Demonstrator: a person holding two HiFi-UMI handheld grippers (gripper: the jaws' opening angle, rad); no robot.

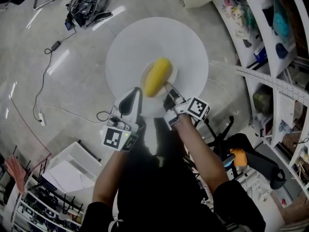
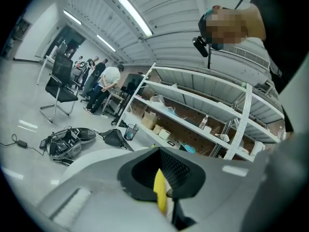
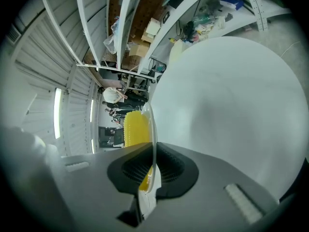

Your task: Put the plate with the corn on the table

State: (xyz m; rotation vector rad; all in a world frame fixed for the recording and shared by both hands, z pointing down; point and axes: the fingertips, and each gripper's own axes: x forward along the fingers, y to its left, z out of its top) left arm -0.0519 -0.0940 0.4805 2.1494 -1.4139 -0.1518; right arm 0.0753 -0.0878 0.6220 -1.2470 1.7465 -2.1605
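A yellow corn cob (image 1: 157, 76) lies on a small white plate (image 1: 145, 74), held over the near side of a round white table (image 1: 188, 42). My left gripper (image 1: 137, 94) is shut on the plate's near left rim and my right gripper (image 1: 169, 89) on its near right rim. In the right gripper view the plate's rim (image 3: 153, 129) runs edge-on between the black pads of the right gripper (image 3: 150, 170), with the corn (image 3: 136, 127) on its left and the table top (image 3: 227, 100) beyond. In the left gripper view a yellow sliver of corn (image 2: 161, 200) shows between the nearly closed pads of the left gripper (image 2: 162, 178).
Cables and a bag (image 1: 87, 4) lie on the floor beyond the table at left. White shelving (image 1: 275, 42) lines the right side. A black chair with an orange item (image 1: 251, 158) stands at my right, white boxes (image 1: 72, 168) at my left. People (image 2: 104, 83) stand far off.
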